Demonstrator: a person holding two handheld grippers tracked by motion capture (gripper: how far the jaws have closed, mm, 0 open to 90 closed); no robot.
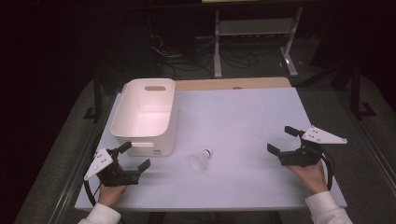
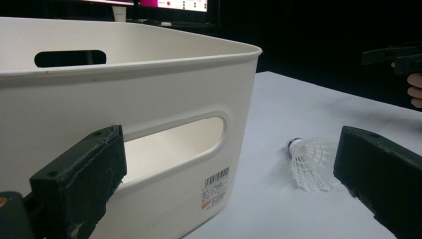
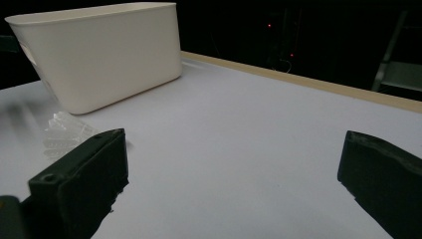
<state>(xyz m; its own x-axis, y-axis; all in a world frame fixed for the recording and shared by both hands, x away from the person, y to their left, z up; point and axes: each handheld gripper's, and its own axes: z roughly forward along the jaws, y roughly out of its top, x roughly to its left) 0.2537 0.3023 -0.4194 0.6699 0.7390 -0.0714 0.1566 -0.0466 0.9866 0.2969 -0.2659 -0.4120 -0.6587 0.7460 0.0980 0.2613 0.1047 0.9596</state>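
Observation:
A white shuttlecock lies on its side on the white table, just right of the white bin's near corner. My left gripper rests at the table's near left, open, with nothing between its jaws. In the left gripper view the bin's handle wall is close ahead and the shuttlecock lies ahead on the right. My right gripper sits at the near right, open and empty. The right gripper view has the shuttlecock at far left and the bin behind it.
The bin stands empty at the table's back left. A bare wooden strip runs along the far edge. Beyond it stand a metal frame and loose cables on a dark floor.

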